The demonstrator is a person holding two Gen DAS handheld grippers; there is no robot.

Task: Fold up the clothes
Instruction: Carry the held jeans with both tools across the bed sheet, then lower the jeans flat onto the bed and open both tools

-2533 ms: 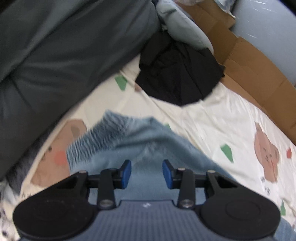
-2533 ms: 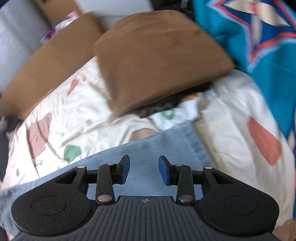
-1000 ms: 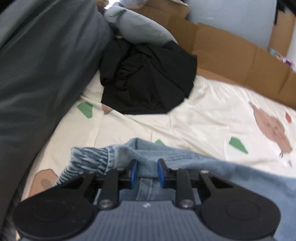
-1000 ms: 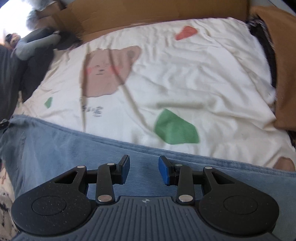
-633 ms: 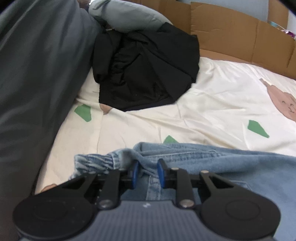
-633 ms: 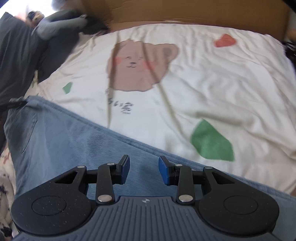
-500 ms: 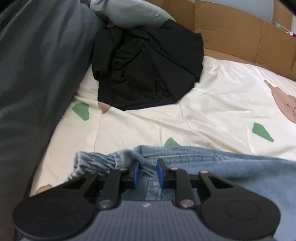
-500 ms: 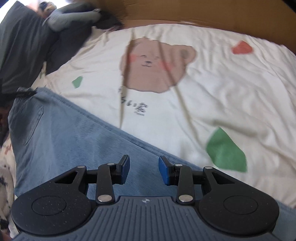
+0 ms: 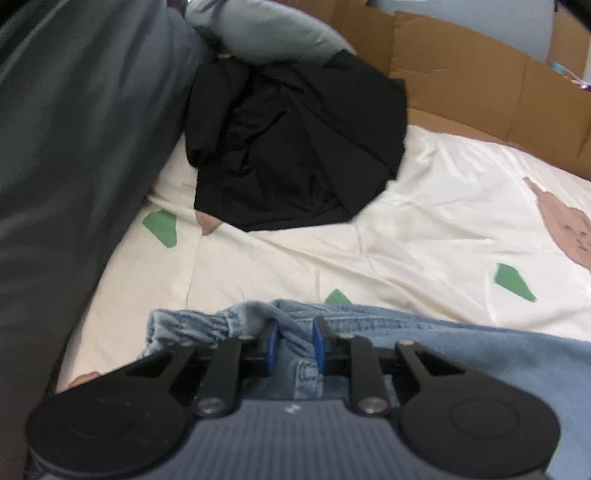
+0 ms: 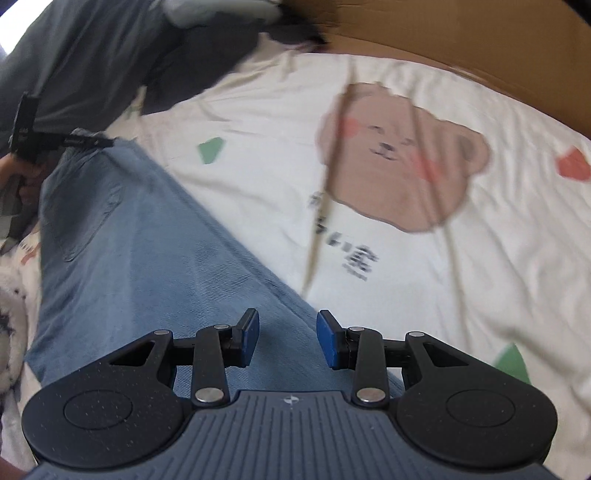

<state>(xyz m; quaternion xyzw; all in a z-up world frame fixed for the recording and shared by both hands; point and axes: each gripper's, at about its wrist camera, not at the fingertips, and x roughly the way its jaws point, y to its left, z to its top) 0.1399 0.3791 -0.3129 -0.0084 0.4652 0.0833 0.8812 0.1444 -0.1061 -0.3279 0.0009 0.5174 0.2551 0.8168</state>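
Light blue jeans (image 9: 461,350) lie spread across the cream bed sheet (image 9: 406,243). In the left wrist view my left gripper (image 9: 293,343) is shut on a bunched fold of the waistband at their top edge, with elastic gathers showing just left of the pads. In the right wrist view my right gripper (image 10: 289,338) hangs open over the jeans (image 10: 147,258), close to their right edge, with nothing between its pads. That view also shows the left gripper (image 10: 55,142) far off at the upper left, at the corner of the denim, with a hand (image 10: 14,177) behind it.
A crumpled black garment (image 9: 295,147) lies on the sheet beyond the jeans. A dark grey duvet (image 9: 74,147) fills the left side, with a pale grey pillow (image 9: 266,33) behind. Cardboard (image 9: 480,85) lines the far edge. A bear print (image 10: 402,155) marks the sheet.
The right gripper has rolled and swept sideways over the jeans, so the bear print slid right in its view and more denim shows. The left gripper kept its grip on the waistband.
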